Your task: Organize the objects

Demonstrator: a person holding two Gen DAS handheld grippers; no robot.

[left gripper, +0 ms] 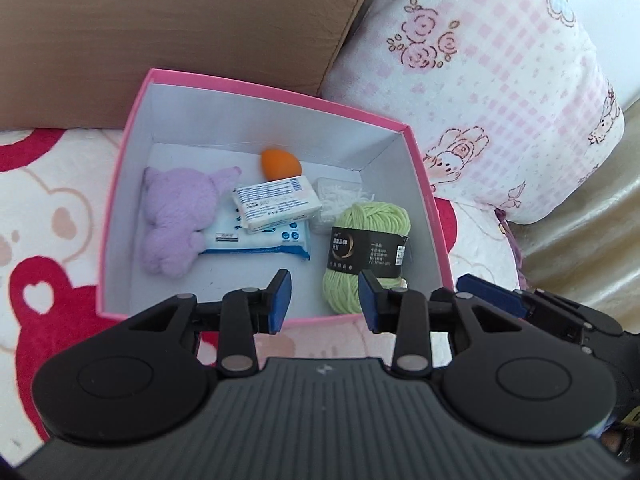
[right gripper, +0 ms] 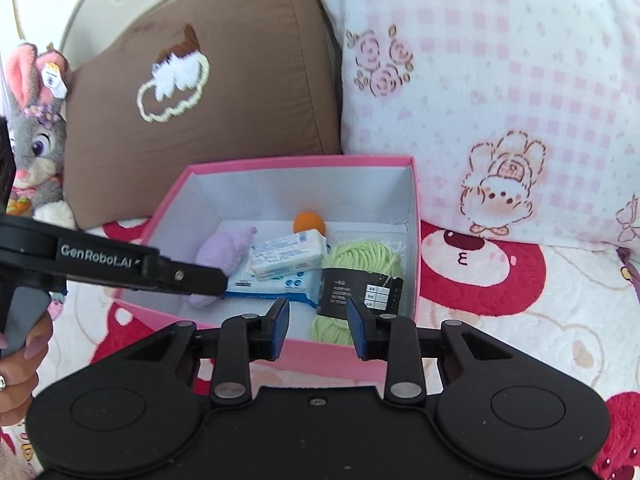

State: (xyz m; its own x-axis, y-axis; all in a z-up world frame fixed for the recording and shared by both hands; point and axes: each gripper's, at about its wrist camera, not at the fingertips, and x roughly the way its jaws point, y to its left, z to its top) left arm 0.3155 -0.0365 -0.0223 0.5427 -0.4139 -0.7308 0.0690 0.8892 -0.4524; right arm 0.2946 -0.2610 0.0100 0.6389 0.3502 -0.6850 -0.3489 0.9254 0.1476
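Left wrist view: at the lower frame the left gripper [left gripper: 325,300] hangs with jaws parted on nothing, above the near rim of the pink box [left gripper: 132,136]. Right gripper [right gripper: 318,326] likewise gapes empty. Inside, lower right, the green yarn skein [left gripper: 362,252] lies with its long axis running near-to-far; beyond it sits an orange egg [left gripper: 279,163].

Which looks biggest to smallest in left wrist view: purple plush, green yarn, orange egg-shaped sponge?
1. purple plush and green yarn: look alike in size, and the yarn sits nearer the camera, so unranked.
2. orange sponge: clearly smallest.
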